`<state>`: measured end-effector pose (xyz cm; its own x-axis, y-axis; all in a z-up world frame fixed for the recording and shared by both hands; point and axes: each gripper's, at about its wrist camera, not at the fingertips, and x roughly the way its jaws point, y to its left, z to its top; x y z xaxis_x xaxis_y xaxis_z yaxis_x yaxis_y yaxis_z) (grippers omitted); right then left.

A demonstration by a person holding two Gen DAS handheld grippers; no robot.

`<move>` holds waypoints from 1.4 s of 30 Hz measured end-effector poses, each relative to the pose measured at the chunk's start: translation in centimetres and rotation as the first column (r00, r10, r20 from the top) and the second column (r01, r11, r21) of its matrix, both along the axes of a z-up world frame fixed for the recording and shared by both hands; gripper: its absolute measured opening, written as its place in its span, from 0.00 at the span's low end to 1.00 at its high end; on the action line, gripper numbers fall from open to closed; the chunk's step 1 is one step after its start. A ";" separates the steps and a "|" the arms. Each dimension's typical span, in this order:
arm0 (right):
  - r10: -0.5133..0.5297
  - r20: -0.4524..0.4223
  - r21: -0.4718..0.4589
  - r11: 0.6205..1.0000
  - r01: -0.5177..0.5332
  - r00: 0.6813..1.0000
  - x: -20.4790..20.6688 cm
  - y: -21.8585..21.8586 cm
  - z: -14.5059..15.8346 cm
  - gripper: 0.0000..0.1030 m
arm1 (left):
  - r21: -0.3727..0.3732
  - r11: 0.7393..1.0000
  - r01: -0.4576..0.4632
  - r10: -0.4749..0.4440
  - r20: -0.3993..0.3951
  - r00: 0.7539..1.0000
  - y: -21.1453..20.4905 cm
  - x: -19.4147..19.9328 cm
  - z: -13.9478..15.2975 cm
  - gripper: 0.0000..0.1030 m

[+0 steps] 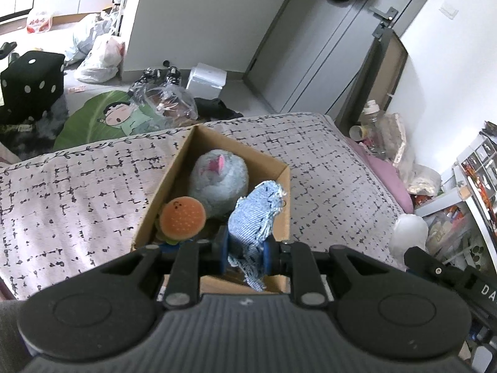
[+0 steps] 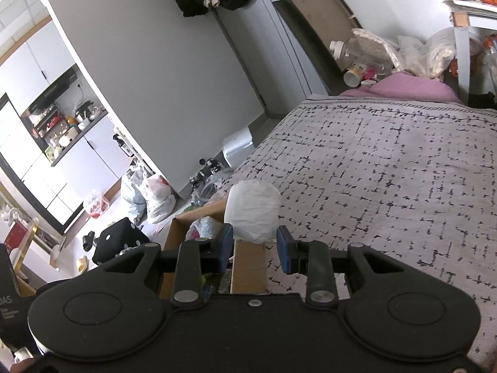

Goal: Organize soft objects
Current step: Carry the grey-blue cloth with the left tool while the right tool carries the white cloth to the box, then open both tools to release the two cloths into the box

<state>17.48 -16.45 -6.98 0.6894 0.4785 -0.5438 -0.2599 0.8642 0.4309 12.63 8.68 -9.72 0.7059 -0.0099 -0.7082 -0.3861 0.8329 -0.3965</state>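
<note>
- Left tool (image 1: 247,256), at lower centre of its view, is pinching a blue-and-white striped fringed cloth (image 1: 253,217) between its blue pads, holding it above the near right part of an open brown cardboard box (image 1: 164,192).
- Right tool (image 2: 254,248) has its pads spread, with a white crinkled soft bundle (image 2: 252,214) between them; the left pad looks to touch it and a gap shows at the right pad, so I judge it not gripped.
- Already inside the box, at frame centre of the left view: a grey round plush toy with pink patch (image 1: 219,180) and, lower left of it, an orange burger-shaped plush (image 1: 183,217).
- Progress, as I judge it: two soft things are stowed, the cloth is about to go in, and the white bundle is left.
- That bundle sits just beside the box's right wall on the grey patterned bedspread (image 2: 388,171).
- Room: the right half of the box looks free for the cloth; the bedspread is bare to the right, while the bed edge and cluttered floor lie just beyond the box at upper left.
</note>
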 end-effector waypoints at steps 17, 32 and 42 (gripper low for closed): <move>0.074 -0.063 -0.004 0.997 -0.074 0.995 1.8 4.6 -1.9 0.30 | -0.006 0.999 -0.038 0.037 -0.085 0.996 2.8 2.2 -2.8 0.24; 0.154 -0.091 0.028 0.988 -0.152 0.984 2.4 8.2 -2.6 0.30 | 0.026 0.998 -0.052 0.055 -0.116 0.992 3.7 2.7 -2.5 0.43; 0.146 -0.119 0.035 0.989 -0.143 0.982 1.2 7.2 -2.4 0.58 | 0.107 0.993 -0.053 0.066 -0.115 0.991 3.3 1.7 -0.9 0.61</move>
<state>18.71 -9.27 -9.37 0.5416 0.5836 -0.6051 -0.3257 0.8092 0.4889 14.38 11.94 -10.64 0.6141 0.1069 -0.7819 -0.4753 0.8410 -0.2583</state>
